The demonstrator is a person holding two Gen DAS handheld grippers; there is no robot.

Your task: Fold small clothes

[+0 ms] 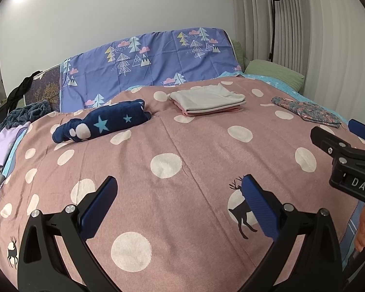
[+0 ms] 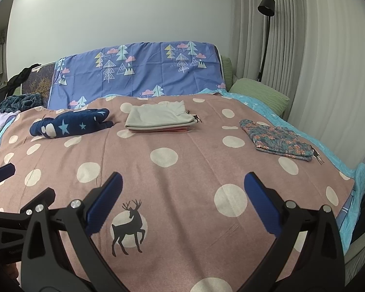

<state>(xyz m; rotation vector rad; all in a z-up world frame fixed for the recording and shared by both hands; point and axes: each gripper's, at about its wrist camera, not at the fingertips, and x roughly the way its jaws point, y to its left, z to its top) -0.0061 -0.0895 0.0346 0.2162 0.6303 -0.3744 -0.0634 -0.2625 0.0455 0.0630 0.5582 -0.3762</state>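
Two grippers, left gripper (image 1: 180, 187) and right gripper (image 2: 183, 183), hover spread wide and empty above the pink bedspread (image 2: 187, 160); folded grey stack (image 2: 158, 116), navy star garment (image 2: 70, 123), floral piece (image 2: 279, 140) lie beyond.

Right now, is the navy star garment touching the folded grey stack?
Apart. The right wrist view shows a strip of bare pink bedspread between the navy star garment and the folded grey stack.

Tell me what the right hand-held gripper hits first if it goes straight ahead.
Likely the pink polka-dot bedspread itself: the open right hand-held gripper angles down at bare cover. The folded grey cloth stack lies farther along; depth is unclear.
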